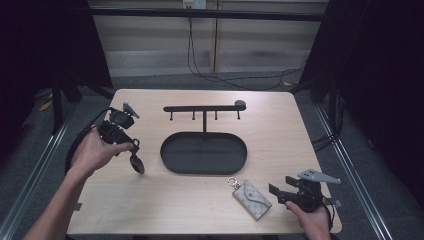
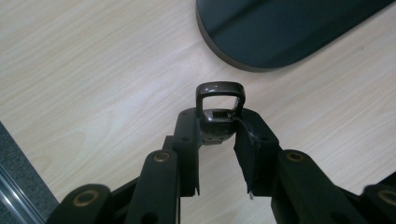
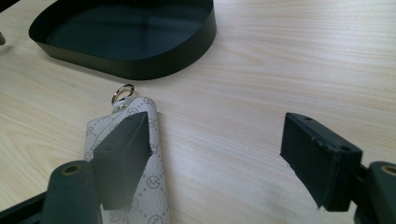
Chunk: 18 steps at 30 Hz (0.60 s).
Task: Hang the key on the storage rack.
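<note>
My left gripper [image 1: 133, 150] is shut on a small dark key fob [image 1: 137, 164] with a squared loop at its end. It holds the fob above the wood table, left of the black oval tray [image 1: 240, 150]. In the left gripper view the fob [image 2: 219, 109] sits pinched between the jaw tips [image 2: 220, 120], loop pointing away toward the tray's rim [image 2: 243, 60]. My right gripper [image 1: 280, 187] rests near the front right edge, open, with nothing between its jaws [image 3: 215, 126]. A grey patterned key pouch [image 1: 251, 199] with a metal ring lies just left of it [image 3: 152, 179].
A black hook rack [image 1: 204, 108] on a post rises from the back of the tray, its wall also seen in the right gripper view [image 3: 140, 65]. Cables run on the floor behind the table. The table's front edge lies close to both hands.
</note>
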{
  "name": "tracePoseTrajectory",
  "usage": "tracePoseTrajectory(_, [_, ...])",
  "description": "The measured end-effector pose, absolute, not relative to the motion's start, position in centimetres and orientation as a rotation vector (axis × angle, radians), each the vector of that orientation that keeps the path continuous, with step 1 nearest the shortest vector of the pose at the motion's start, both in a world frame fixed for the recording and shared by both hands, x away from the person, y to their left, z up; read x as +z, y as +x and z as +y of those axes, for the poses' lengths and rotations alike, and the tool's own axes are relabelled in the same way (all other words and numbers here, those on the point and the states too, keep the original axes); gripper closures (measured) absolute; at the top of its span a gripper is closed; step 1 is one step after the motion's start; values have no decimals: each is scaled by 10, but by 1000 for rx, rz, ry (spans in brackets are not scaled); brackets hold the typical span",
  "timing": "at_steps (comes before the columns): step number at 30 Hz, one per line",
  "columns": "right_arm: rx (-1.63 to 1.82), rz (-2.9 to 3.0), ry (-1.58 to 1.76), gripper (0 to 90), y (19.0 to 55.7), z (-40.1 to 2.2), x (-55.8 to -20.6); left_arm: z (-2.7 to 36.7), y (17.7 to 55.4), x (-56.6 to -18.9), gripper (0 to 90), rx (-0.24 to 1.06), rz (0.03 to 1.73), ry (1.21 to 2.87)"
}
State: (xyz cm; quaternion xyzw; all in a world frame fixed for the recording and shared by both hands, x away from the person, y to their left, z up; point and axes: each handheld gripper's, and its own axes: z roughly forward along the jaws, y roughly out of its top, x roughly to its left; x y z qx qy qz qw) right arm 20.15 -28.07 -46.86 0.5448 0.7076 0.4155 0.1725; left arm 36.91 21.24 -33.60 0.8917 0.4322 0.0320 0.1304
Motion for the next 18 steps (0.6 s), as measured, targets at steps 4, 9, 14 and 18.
tracePoseTrajectory(4, [1178,2008,1547,239,201,-281,-469,211,370,-332,707,96,1262,2588])
tracePoseTrajectory(9, [1177,2008,1549,239,202,-281,-469,204,371,-329,707,81,1241,2610])
tracePoseTrajectory(14, [1177,2006,1548,239,201,-281,-469,199,372,-321,707,94,1218,2619])
tracePoseTrajectory(18, [1175,2007,1551,239,202,-281,-469,195,372,-316,706,102,1206,2627])
